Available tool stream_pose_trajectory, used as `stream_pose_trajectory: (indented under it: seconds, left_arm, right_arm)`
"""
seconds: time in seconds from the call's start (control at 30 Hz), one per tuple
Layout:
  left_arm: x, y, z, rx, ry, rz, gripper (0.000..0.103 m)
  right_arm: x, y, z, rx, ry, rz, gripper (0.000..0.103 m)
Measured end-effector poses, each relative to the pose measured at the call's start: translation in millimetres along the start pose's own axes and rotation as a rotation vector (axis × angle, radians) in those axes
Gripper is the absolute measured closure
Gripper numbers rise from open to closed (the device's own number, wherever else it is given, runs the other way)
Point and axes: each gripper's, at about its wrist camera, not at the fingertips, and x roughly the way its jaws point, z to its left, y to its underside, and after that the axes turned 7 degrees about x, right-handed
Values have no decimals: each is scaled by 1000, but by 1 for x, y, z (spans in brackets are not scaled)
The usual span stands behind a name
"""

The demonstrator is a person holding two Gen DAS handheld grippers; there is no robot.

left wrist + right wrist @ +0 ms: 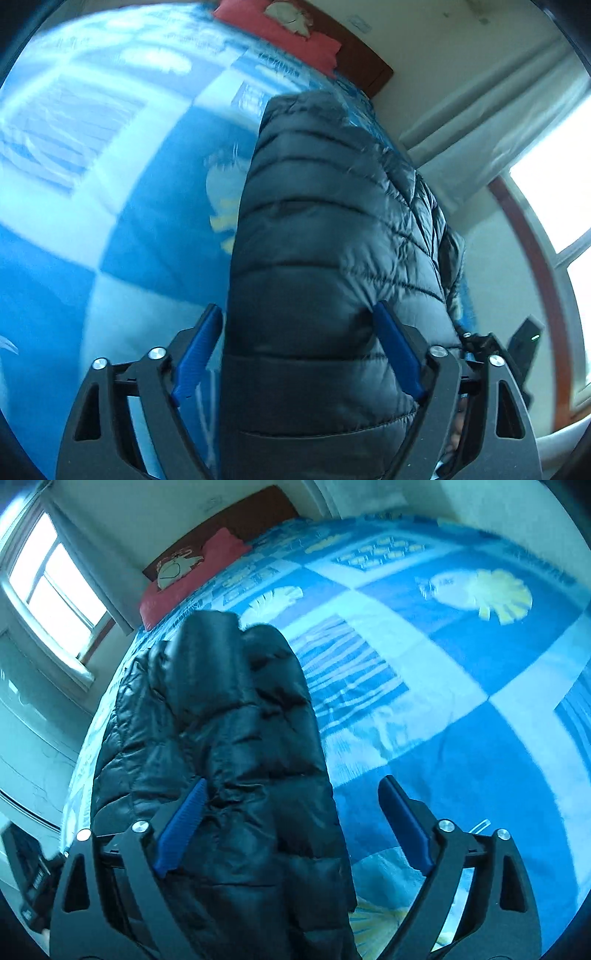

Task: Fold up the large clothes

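Left wrist view: black quilted puffer jacket (332, 229) stretched lengthwise down the right edge of a bed (122, 206) under a blue patchwork cover, red pillow (280, 33) and dark headboard (365, 66) at the far end, curtain (480, 125) and bright window (554, 184) to the right. Left hand-held gripper (299, 354) spread wide, blue pads either side of the jacket's near bulk, no bite on the fabric; frame blurred. Right wrist view: same jacket (229, 738) seen doubled over on itself, shiny under-layer spilling out at the left toward the bed's edge, open cover to the right. Right hand-held gripper (291, 827) likewise spread, left pad (181, 827) against the padding, right pad (404, 830) over bare cover, well clear of the jacket. Likely trouble from here: slick, springy shell puffing the fold back open with nothing pinned; a close on only the top layer dragging it off the lower one; a thick wad too bulky for a firm bite and slipping free mid-lift; any push leftward sending the overhanging side off the bed.
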Motion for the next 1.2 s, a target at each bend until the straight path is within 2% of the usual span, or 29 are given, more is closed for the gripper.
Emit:
stream_pose_trajectory:
  seconds: [0.1,0.3,0.33,0.4,0.5,0.57,0.7,0.93,1.2]
  left_arm:
    - [9,4,10,-82,65,12,15]
    - [28,-1,12,-172,86,24,13]
    - [30,-2,13,-188,82,22,13]
    - [32,-2,10,-204,63,13,14]
    - [33,-1,4,-197,46,-4,19]
    - [28,2,4,-197,50,-16,22]
    - [23,2,0,-178,50,-29,27]
    - [-2,-8,7,-120,51,-60,30]
    - [-43,-33,35,-105,1,-147,30]
  right_arm:
    - [11,1,-15,71,-72,41,5]
    - [19,6,-11,49,-127,37,4]
    - [21,7,-10,44,-145,47,7]
    - [23,9,-7,44,-173,63,23]
    - [27,13,-11,90,-246,90,41]
    - [28,17,-15,113,-300,89,47]
    - [20,22,-12,102,-331,54,57]
    - [20,28,6,81,-403,29,62]
    - [55,34,69,33,-474,93,63]
